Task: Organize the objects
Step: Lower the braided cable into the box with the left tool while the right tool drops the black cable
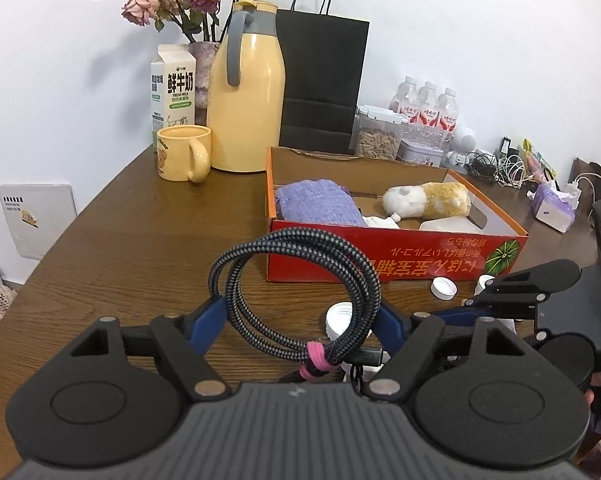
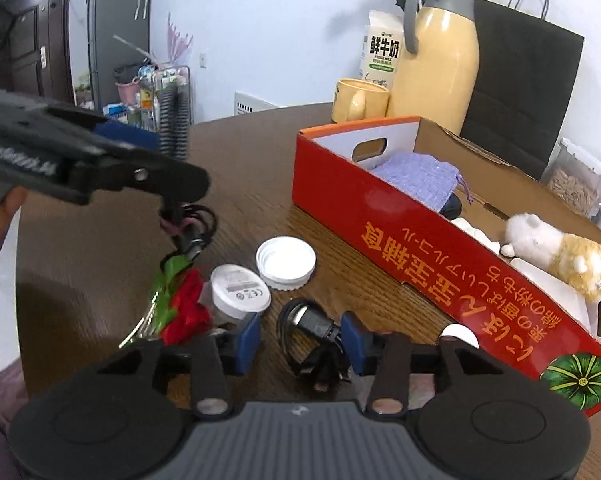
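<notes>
Left gripper (image 1: 300,320) clamps the coiled black braided cable (image 1: 296,288): light, floppy, so hold near its pink tie (image 1: 316,360). Right gripper (image 2: 300,338), fingers apart, flanks a smaller black cord (image 2: 312,328).

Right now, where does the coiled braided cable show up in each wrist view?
Left wrist: braided cable at centre, between the left gripper fingers.
Right wrist: upper left, its coil above that gripper.
Shared landmark: red box.
</notes>
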Available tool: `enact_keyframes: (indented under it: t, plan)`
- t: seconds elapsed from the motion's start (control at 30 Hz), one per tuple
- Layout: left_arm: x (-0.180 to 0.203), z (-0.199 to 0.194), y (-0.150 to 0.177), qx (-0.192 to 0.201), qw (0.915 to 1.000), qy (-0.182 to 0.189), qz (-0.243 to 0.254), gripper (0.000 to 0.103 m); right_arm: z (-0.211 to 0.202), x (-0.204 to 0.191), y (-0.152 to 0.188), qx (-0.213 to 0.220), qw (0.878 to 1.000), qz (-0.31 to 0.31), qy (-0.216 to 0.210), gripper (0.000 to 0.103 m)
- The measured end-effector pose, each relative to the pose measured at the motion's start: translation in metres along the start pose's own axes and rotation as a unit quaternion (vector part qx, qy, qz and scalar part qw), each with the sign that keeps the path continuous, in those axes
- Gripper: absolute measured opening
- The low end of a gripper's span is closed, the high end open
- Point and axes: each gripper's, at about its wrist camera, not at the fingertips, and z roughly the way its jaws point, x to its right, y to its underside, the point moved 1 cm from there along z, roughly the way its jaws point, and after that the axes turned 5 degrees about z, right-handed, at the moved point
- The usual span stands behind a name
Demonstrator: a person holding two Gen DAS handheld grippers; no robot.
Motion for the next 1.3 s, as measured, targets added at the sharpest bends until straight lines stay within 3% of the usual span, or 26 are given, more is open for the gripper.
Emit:
enact_keyframes:
  t: [0.07,0.13,0.37,0.8,1.03,1.3]
  plan:
    - [0.001,-0.003,-0.002,0.002,1.0,-0.002,0.003,0.078,-0.002,0.002,0.0,-0.001,1.0,0.008,-0.014,0.006]
    - [0.002,-0.005,-0.003,0.004,1.0,-0.003,0.005,0.078,-0.004,0.001,0.002,0.001,1.0,0.007,-0.009,0.005]
    - [0.009,-0.009,-0.008,0.009,0.9999,-0.003,0.012,0.078,-0.019,0.004,0.002,0.029,0.999,0.021,-0.005,0.004]
    - [0.027,0.011,-0.057,0.045,0.9989,0.007,0.007,0.078,-0.066,0.043,-0.032,0.153,0.985,0.079,0.023,0.004]
    - [0.037,0.061,-0.095,0.051,0.9986,0.012,-0.012,0.078,-0.049,0.081,-0.055,0.18,0.975,0.117,0.066,0.004]
    - [0.038,0.145,-0.108,-0.018,0.9994,0.013,-0.027,0.078,0.005,0.118,-0.05,0.162,0.969,0.163,0.095,0.004]
